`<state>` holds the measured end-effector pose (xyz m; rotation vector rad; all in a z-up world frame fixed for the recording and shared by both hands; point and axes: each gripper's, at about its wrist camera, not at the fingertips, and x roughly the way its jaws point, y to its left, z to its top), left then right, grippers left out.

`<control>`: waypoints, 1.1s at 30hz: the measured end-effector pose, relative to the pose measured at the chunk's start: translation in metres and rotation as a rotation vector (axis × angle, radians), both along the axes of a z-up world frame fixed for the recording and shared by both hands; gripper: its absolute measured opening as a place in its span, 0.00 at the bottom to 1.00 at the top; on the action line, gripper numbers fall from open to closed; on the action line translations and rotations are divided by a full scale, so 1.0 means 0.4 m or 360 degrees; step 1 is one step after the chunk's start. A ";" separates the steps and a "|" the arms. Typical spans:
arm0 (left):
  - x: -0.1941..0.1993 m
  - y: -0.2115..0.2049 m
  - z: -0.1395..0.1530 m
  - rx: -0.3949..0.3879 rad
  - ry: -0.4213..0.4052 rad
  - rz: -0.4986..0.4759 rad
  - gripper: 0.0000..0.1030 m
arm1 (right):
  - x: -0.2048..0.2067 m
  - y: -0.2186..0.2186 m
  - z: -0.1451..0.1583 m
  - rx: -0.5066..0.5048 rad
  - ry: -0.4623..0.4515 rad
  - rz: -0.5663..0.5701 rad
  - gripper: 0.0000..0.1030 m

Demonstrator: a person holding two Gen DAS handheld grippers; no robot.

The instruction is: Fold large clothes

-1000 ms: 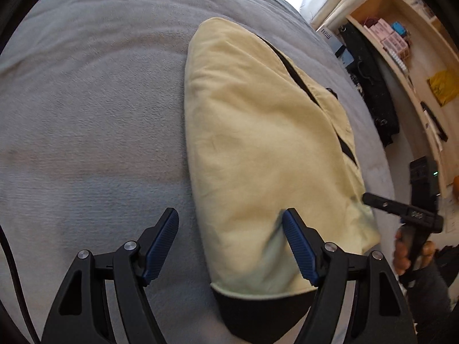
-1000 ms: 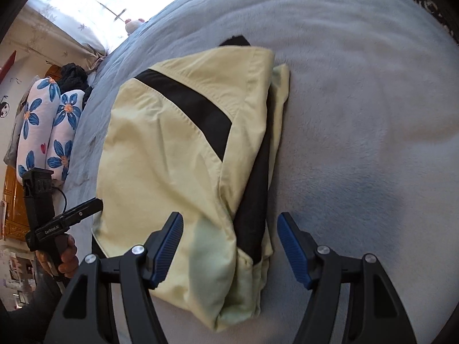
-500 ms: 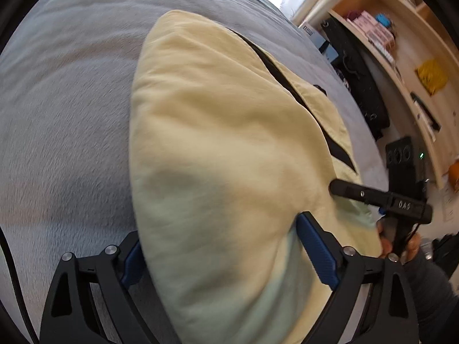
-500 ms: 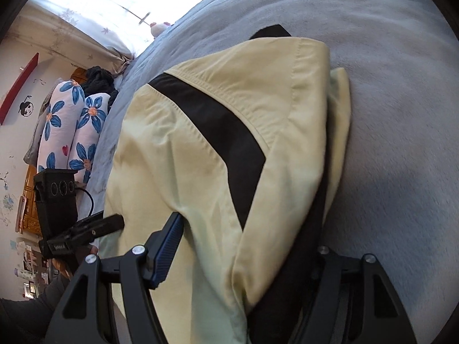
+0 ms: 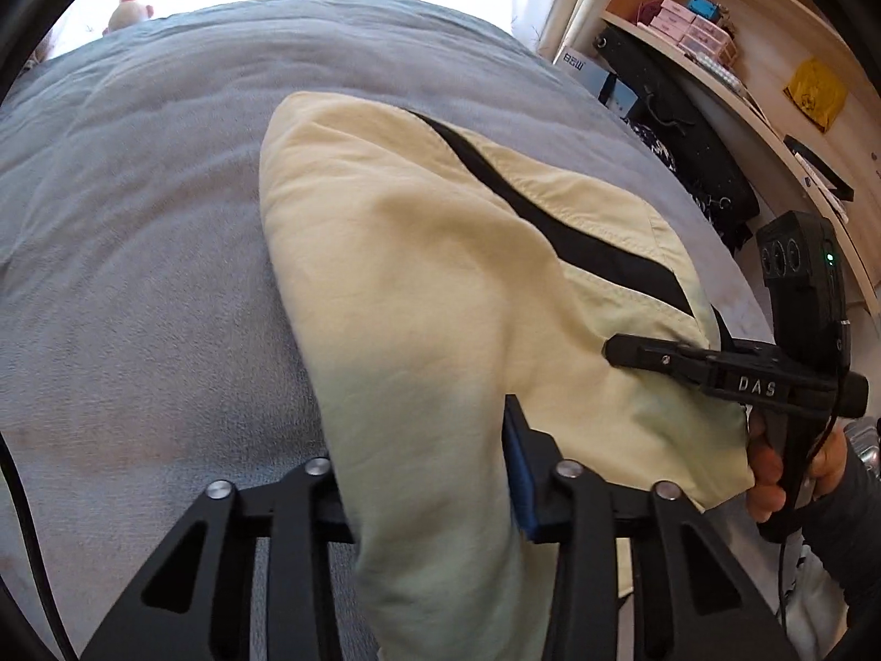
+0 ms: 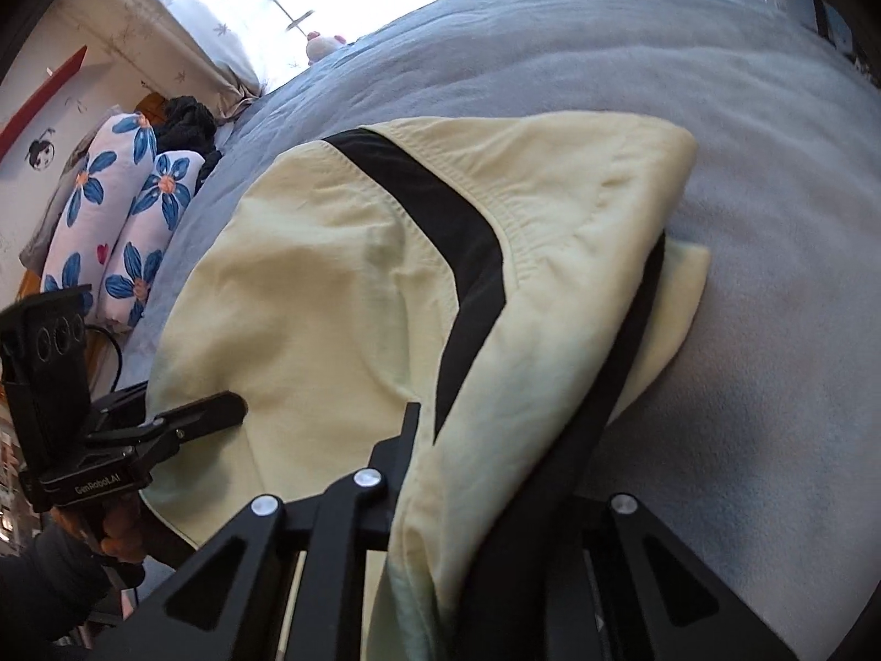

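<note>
Garment in pale yellow (image 5: 440,286) with a black stripe lies on a grey-blanketed bed (image 5: 137,275) — its near edge pinched on both sides, the left hand-held gripper (image 5: 424,496) and right hand-held gripper (image 6: 484,501) having just closed on the fabric.

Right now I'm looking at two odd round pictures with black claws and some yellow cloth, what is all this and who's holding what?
No robot here: a person holds a hand-held gripper in each hand, and each carries a fisheye camera looking along its fingers. One picture is from the left gripper, the other from the right gripper; each also shows the other at its edge. On a bed with a grey blanket lies a folded pale yellow garment with black stripes. Both grippers have just been closing and now pinch the garment's near edge, one on each side, bunching it. Flowered pillows lie in the background of the right view, and wooden shelves in the left.
</note>
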<state>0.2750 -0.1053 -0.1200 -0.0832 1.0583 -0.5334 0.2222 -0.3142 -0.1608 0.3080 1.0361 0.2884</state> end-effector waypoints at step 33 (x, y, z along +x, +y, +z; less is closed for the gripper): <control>-0.067 0.611 0.357 0.0303 -0.0334 0.0271 0.32 | 0.062 0.669 0.299 -0.0006 -0.0399 0.0261 0.11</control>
